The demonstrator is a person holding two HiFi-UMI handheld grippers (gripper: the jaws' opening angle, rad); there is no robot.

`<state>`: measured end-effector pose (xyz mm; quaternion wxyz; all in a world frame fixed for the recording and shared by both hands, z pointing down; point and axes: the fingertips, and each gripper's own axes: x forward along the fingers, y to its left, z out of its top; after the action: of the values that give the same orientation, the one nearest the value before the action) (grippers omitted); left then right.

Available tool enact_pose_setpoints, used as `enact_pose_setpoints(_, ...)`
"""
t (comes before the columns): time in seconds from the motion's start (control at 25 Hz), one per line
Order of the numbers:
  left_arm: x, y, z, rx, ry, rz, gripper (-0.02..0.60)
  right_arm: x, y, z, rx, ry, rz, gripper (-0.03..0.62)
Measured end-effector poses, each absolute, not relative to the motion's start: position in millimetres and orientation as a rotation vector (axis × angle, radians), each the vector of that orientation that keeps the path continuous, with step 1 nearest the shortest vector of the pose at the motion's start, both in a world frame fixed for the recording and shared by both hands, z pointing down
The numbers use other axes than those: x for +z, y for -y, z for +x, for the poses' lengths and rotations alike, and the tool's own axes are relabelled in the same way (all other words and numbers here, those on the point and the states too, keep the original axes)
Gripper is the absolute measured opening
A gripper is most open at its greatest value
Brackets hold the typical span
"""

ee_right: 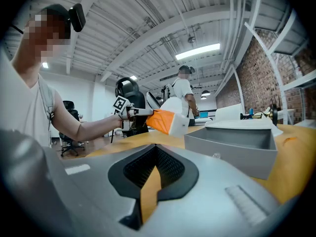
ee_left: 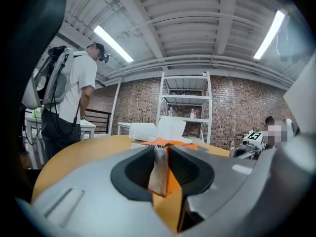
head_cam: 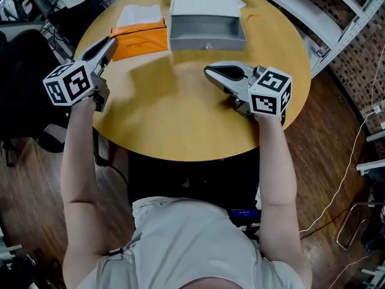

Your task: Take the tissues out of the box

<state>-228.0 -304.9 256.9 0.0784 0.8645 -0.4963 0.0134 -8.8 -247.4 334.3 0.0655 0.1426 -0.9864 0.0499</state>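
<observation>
1. The left gripper (head_cam: 111, 41) has its jaws pinched on the near-left edge of the orange tissue pack (head_cam: 142, 41). In the left gripper view a thin flap of the pack (ee_left: 172, 181) stands pressed between the pads.
2. The pack's long axis runs from these jaws to the right, toward the grey box (head_cam: 207, 41). Its right end stops just beside the box's left wall. In the right gripper view the pack (ee_right: 162, 121) is tilted, and the end far from the jaws is lower.
3. Just beyond the pack lie white sheets (head_cam: 139, 15), near the far-left rim of the table (head_cam: 168, 116).
4. The open box (ee_right: 237, 151) stands ahead and to the right of the left gripper and ahead of the right gripper (head_cam: 208, 71).
5. The right gripper lies low on the table with its jaws pressed together and nothing between them.
6. Between the two grippers the tabletop is bare wood, and it is bare also from there to the near rim.
7. To the right of the right gripper the table's edge is near, and past it stands a white shelf rack (head_cam: 337, 26).
</observation>
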Motion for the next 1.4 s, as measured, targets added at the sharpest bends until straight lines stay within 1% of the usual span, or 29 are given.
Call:
enact_pose_setpoints(0.32, 294.8, 302.6, -247.0, 0.132, 1.46, 2.503, 0.084, 334.3, 248.3, -7.0, 0.154, 2.976, 0.43, 0.002)
enact_pose_setpoints(0.64, 328.1, 300.1, -254.3, 0.298, 1.429, 2.45, 0.098, 334.6, 247.7, -8.5, 0.157, 2.977, 0.43, 0.002)
enact_pose_setpoints(0.72, 326.0, 296.0, -255.3, 0.297, 1.424, 2.459, 0.11, 334.2, 247.4, -8.5, 0.156, 2.978, 0.431, 0.002)
enact_pose_setpoints(0.8, 315.7, 292.0, -256.3, 0.268, 1.432, 2.484, 0.11, 334.3, 247.6, -8.3, 0.153, 2.977, 0.432, 0.002)
enact_pose_setpoints(0.92, 280.1, 284.6, -255.1, 0.133, 1.475, 2.55, 0.109, 334.6, 248.6, -8.0, 0.156, 2.977, 0.43, 0.002)
enact_pose_setpoints(1.0, 255.9, 275.9, -241.1, 0.045, 1.45, 2.634, 0.099, 334.3, 248.7, -7.3, 0.157, 2.977, 0.432, 0.002)
enact_pose_setpoints(1.04, 246.6, 269.9, -229.4, 0.01, 1.408, 2.687, 0.074, 334.1, 248.6, -7.3, 0.157, 2.977, 0.433, 0.002)
enact_pose_setpoints(1.12, 233.0, 256.5, -202.6, -0.031, 1.3, 2.79, 0.001, 333.9, 247.9, -8.2, 0.155, 2.977, 0.433, 0.002)
enact_pose_setpoints(1.24, 231.5, 244.7, -165.4, -0.011, 1.164, 2.853, 0.0, 334.0, 247.2, -8.8, 0.158, 2.979, 0.432, 0.002)
enact_pose_setpoints(1.4, 252.3, 245.1, -118.2, 0.014, 1.013, 2.892, 0.0, 334.3, 248.3, -7.5, 0.153, 2.978, 0.432, 0.002)
